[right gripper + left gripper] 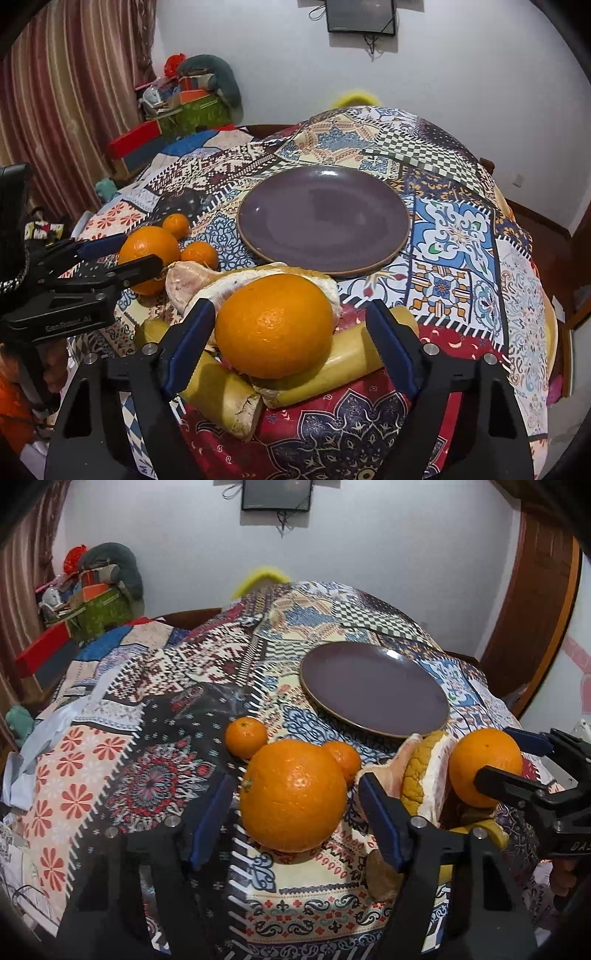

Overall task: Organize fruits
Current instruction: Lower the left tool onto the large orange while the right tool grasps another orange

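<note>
With both grippers spread wide, the left gripper (295, 805) around the big orange (293, 794) at lower centre should be closed gently, then carried to the empty plate (373, 690).

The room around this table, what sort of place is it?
Probably a lived-in home. A patterned patchwork tablecloth covers the table, striped curtains hang on the left, a small screen is mounted on the wall, and household clutter is piled in the corner.

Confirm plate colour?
Dull purple plate with a brown rim, nothing on it; clearest in the right wrist view.
</note>
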A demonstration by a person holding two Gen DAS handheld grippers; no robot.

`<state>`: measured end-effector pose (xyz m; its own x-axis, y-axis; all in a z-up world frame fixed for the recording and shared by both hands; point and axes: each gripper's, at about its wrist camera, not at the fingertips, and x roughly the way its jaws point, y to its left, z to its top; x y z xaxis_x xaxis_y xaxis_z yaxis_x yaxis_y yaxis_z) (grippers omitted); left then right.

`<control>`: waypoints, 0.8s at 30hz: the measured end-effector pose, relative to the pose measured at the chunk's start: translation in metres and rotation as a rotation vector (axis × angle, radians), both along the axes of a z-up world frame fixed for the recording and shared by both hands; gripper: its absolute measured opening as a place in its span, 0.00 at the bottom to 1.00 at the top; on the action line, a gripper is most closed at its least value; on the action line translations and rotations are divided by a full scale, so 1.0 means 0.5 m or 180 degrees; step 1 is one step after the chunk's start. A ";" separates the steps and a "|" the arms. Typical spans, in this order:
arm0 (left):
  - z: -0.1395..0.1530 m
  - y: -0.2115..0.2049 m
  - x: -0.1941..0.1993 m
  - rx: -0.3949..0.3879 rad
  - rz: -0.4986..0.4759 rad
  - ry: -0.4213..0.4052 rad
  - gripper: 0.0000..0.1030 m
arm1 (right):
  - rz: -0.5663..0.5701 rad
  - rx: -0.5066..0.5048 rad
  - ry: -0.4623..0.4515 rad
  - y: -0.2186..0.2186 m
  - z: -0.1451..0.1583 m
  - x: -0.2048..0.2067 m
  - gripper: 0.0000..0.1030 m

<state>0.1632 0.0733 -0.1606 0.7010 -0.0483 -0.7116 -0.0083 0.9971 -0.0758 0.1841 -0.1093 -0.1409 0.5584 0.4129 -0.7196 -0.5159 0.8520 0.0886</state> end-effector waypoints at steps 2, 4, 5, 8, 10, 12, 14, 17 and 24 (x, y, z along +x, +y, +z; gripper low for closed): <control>-0.005 -0.007 0.001 0.0058 -0.0008 -0.0004 0.67 | 0.0012 0.0006 0.0018 0.002 -0.004 0.002 0.78; -0.005 -0.010 0.001 0.0096 -0.0011 -0.0022 0.67 | 0.0031 0.0020 0.0046 0.003 -0.008 0.005 0.76; -0.005 -0.009 0.002 0.0085 -0.0012 -0.0025 0.67 | 0.0043 0.0030 0.0064 0.004 -0.010 0.006 0.75; -0.007 -0.002 0.007 0.0048 0.0005 -0.0001 0.67 | 0.0085 0.0050 0.0098 0.006 -0.015 0.006 0.70; -0.008 0.002 0.011 0.0031 0.0011 0.0021 0.67 | 0.0115 0.0036 0.0097 0.011 -0.018 0.004 0.66; -0.009 0.005 0.012 -0.0001 0.0023 0.0032 0.67 | 0.0149 0.0027 0.0088 0.014 -0.020 0.002 0.62; -0.012 0.008 0.014 -0.0034 0.0040 0.0052 0.67 | 0.0156 0.0014 0.0063 0.015 -0.020 0.001 0.62; -0.018 0.016 0.021 -0.0104 0.0051 0.0095 0.67 | 0.0165 0.0023 0.0060 0.014 -0.021 0.001 0.62; -0.027 0.029 0.034 -0.0264 0.0078 0.0140 0.67 | 0.0163 0.0032 0.0059 0.014 -0.021 0.001 0.62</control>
<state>0.1800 0.0880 -0.1741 0.6709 -0.0915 -0.7359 -0.0378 0.9869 -0.1571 0.1844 -0.1022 -0.1514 0.5229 0.4478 -0.7253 -0.5570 0.8236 0.1068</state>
